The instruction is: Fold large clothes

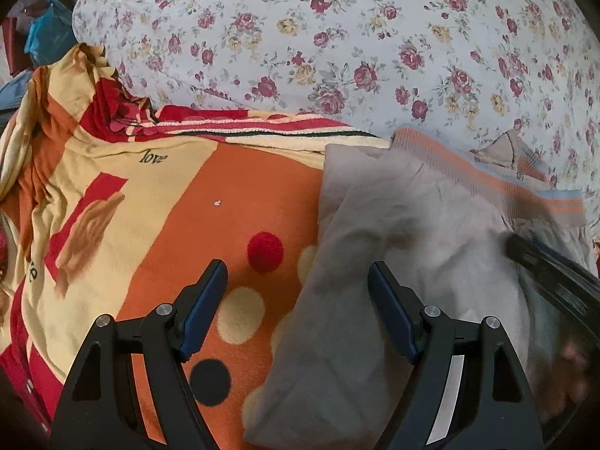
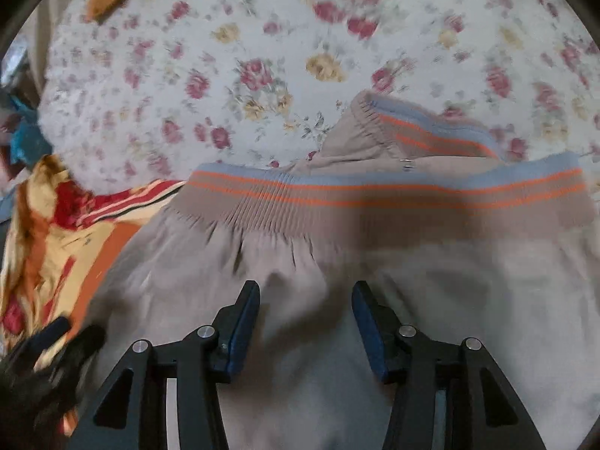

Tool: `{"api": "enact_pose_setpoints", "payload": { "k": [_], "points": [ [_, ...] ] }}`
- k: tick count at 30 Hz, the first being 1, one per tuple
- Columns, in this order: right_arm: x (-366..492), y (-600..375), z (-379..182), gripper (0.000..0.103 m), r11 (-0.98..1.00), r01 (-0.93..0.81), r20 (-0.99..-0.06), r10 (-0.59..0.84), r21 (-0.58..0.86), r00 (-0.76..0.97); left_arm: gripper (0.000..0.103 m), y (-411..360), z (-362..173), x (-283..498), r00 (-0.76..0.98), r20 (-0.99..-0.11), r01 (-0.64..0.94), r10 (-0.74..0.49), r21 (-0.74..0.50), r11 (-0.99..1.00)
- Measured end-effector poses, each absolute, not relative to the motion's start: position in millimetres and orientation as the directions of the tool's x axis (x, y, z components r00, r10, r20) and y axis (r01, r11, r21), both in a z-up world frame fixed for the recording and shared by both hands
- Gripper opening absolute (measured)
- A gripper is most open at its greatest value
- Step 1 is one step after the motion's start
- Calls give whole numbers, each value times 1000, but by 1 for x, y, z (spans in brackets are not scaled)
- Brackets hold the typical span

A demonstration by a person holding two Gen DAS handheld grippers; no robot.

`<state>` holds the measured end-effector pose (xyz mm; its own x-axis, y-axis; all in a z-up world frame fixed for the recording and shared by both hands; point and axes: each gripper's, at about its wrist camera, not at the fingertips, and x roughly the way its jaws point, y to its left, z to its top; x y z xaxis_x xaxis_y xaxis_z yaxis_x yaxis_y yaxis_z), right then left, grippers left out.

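Left gripper [image 1: 298,285] and right gripper [image 2: 305,302] both agape, empty, over soft taupe garment [image 2: 337,262], ribbed striped hem

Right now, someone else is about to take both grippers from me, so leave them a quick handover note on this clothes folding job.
Left gripper: open, nothing in it, hovering over the left edge of the beige jacket with orange and blue striped ribbed hem.
Right gripper: open, nothing between the pads, over the jacket's body.
Where things are: the jacket lies partly on the orange blanket with coloured dots and partly on the white floral bedsheet. Its ribbed hem lies on the far side.
Done: the jacket looks partly folded.
Left: finish the folds and smooth it flat.
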<state>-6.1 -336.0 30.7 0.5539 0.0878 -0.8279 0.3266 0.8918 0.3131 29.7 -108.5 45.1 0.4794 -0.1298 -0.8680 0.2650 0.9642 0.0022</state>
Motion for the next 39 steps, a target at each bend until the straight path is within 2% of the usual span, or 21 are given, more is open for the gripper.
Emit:
{"api": "enact_pose_setpoints", "payload": {
  "k": [1,3,4,8,11,14,17,24,27,29,32,36,39],
  "points": [
    [-19,-339,38,51,899,321,-822,71,298,566,78,-109,45,29,483,-866,265,-127,7,964],
    [-49,-349,52,63,910,325,-808,19,259,589,78,-108,44,28,490,-863,263,-123,12,965],
    [-62,-355,56,65,910,341,-806,-11,238,592,78,-108,44,27,493,-862,260,-121,14,965],
    [-116,-392,61,66,881,456,-810,-174,125,560,78,-110,40,24,506,-856,264,-106,37,964],
    [-142,-420,41,66,851,520,-846,-226,70,482,79,-113,34,23,520,-849,270,-92,61,961],
    [-143,-432,13,74,863,504,-873,-214,41,439,80,-113,28,23,535,-841,276,-86,77,958],
    [-144,-429,25,74,863,505,-872,-232,20,431,80,-108,28,23,530,-842,267,-99,54,962],
    [-171,-391,64,74,893,437,-823,-167,107,543,80,-97,35,17,512,-855,253,-87,53,966],
    [-177,-364,69,74,918,373,-808,-116,135,578,80,-85,45,14,445,-884,260,-143,-26,965],
    [-173,-348,62,74,935,334,-816,-102,116,569,80,-71,51,11,372,-902,241,-221,-136,961],
    [-159,-336,29,74,945,320,-884,-89,71,459,80,-55,58,2,313,-904,206,-291,-234,950],
    [-171,-341,43,74,921,356,-862,-51,154,505,80,-45,60,-13,349,-898,187,-269,-215,959],
    [-182,-338,58,74,920,358,-838,-65,161,541,80,-48,52,-11,334,-903,177,-272,-223,959]
  ]
}}
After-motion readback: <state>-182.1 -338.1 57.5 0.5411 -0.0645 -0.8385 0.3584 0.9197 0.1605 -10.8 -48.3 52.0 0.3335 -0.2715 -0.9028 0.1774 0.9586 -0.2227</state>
